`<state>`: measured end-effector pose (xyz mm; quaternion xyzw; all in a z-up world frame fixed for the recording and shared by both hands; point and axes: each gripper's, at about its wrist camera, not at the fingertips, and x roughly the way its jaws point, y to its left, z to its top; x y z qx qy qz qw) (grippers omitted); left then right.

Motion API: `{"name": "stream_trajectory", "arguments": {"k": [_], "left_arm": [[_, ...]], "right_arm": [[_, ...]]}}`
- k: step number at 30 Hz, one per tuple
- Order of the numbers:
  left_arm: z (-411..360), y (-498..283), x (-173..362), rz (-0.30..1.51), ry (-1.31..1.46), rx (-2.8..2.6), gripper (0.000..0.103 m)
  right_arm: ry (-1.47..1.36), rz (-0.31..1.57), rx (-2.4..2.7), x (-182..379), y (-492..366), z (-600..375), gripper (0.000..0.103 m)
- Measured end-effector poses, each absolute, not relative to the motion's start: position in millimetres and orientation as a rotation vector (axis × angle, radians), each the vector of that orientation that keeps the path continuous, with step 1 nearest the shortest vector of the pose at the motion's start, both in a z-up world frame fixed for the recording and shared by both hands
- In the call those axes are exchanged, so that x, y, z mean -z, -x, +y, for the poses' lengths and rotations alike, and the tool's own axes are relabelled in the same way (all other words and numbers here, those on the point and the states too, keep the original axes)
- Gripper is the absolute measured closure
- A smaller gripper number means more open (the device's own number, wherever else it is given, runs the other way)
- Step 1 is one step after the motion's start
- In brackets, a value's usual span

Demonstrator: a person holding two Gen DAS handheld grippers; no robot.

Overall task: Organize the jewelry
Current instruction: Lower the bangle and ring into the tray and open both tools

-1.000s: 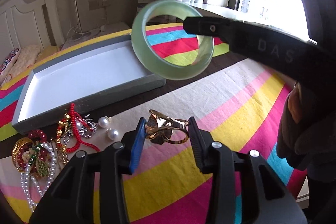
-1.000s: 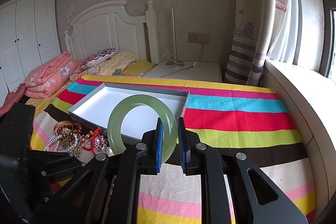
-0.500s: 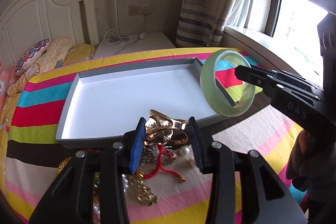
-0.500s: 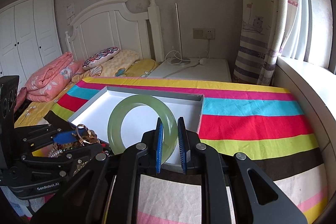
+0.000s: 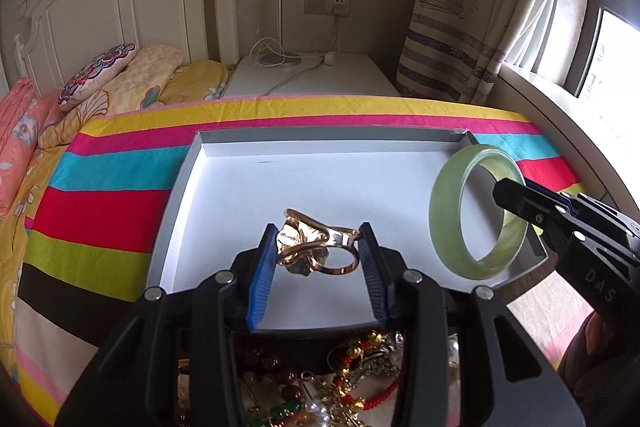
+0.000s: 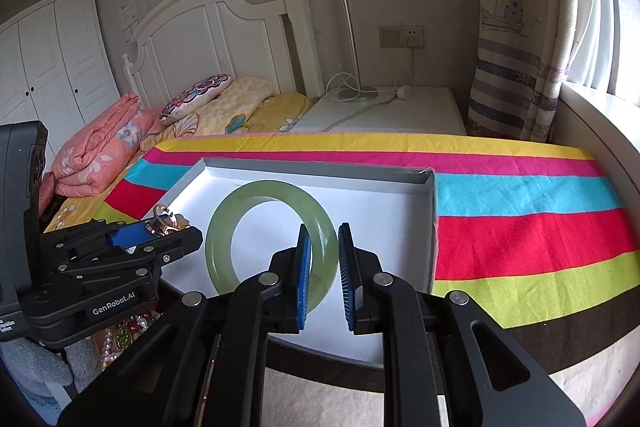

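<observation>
Jade bangle (image 6: 269,235) is clamped in the right hand-held gripper (image 6: 323,269), gold ring (image 5: 318,247) in the left hand-held gripper (image 5: 318,259); both are held over the tray (image 5: 192,163). Each should be lowered to the tray floor, kept well apart, before release.

A striped cloth (image 6: 520,195) covers the bed. Pillows (image 6: 208,99) and a pink blanket (image 6: 100,147) lie by the white headboard (image 6: 208,39). A lamp (image 6: 352,91) stands on the nightstand (image 6: 384,111) near the curtain (image 6: 516,59).
</observation>
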<state>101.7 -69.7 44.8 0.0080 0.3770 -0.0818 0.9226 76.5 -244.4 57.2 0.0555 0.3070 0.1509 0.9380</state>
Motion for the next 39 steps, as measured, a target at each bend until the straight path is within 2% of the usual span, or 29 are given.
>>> {"name": "stream_trajectory", "arguments": {"k": [14,16,18,22,24,26,29,31,32,33,34,35,39], "left_arm": [[-72,-131,-22,0.838,0.014,0.102,0.062],[-71,-129,-24,0.826,0.013,0.103,0.052],[-70,-126,-29,0.806,0.016,0.095,0.035],[-62,-118,-42,0.774,0.035,0.088,0.027],[-55,-112,-51,0.75,0.05,0.08,0.018],[-46,-104,-60,0.72,0.064,0.073,0.014],[-29,-87,-77,0.668,0.093,0.051,0.007],[-14,-71,-88,0.625,0.118,0.02,0.002],[-6,-63,-92,0.607,0.127,0.004,0.002],[2,-55,-96,0.593,0.134,-0.01,0.002],[10,-47,-98,0.583,0.142,-0.021,0.002],[19,-39,-100,0.575,0.152,-0.031,0.002],[49,-12,-92,0.604,0.189,-0.038,0.002]], "right_arm": [[-0.211,0.689,-0.286,-38,-99,-255,0.083],[-0.231,0.686,-0.283,-38,-100,-259,0.081],[-0.248,0.685,-0.278,-38,-99,-262,0.067],[-0.263,0.649,-0.292,-44,-92,-265,0.064],[-0.274,0.633,-0.296,-46,-88,-267,0.064],[-0.291,0.619,-0.296,-48,-86,-271,0.064],[-0.302,0.599,-0.292,-51,-81,-275,0.059],[-0.29,0.566,-0.295,-55,-73,-276,0.054],[-0.286,0.543,-0.295,-58,-68,-276,0.042],[-0.283,0.518,-0.298,-60,-62,-276,0.025],[-0.283,0.491,-0.308,-63,-57,-276,0.018],[-0.283,0.467,-0.322,-65,-50,-275,0.014],[-0.272,0.474,-0.376,-69,-36,-268,0.014]]}}
